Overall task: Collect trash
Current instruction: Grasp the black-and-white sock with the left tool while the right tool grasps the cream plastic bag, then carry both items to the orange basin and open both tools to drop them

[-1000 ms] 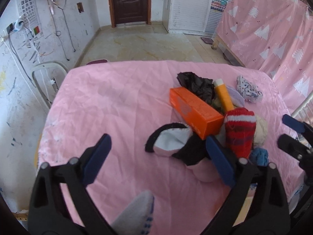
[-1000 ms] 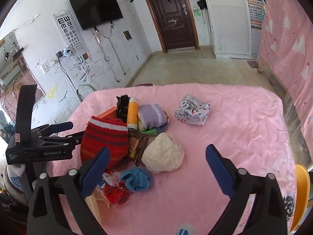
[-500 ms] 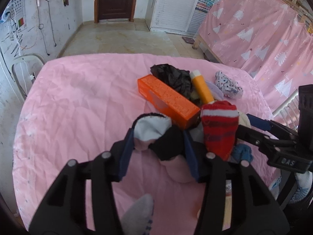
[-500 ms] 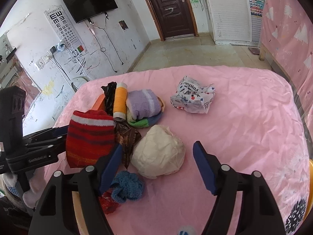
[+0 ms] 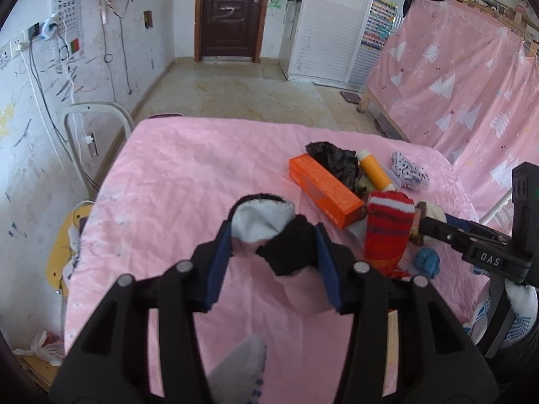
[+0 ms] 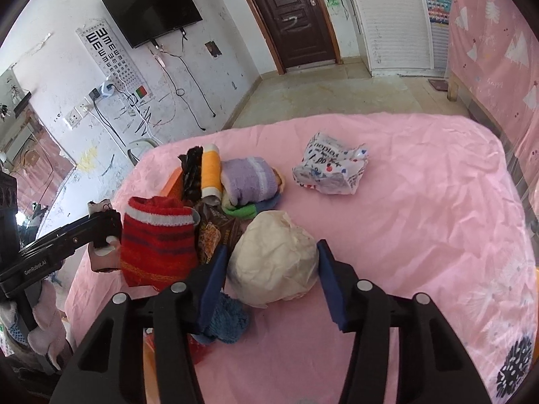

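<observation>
My left gripper (image 5: 273,252) is shut on a black, white and pink sock (image 5: 266,225), held just above the pink-covered table (image 5: 185,175). In the right wrist view the left gripper (image 6: 101,232) shows at the left edge with the sock's pink end (image 6: 101,257) hanging from it. My right gripper (image 6: 271,279) has its jaws closing on a cream crumpled paper ball (image 6: 273,259), and both pads touch its sides. The right gripper (image 5: 471,239) also reaches in from the right in the left wrist view.
A pile sits by the paper ball: a red striped sock (image 6: 158,235), orange box (image 5: 323,188), black bag (image 5: 333,158), orange tube (image 6: 210,171), purple knit roll (image 6: 249,178) and blue knit scrap (image 6: 229,316). A printed plastic bag (image 6: 330,171) lies apart. A white chair (image 5: 97,118) stands left.
The left jaws have shut on the black and white sock and raised it off the cloth. The right jaws have narrowed from wide open until they hug the paper ball.
</observation>
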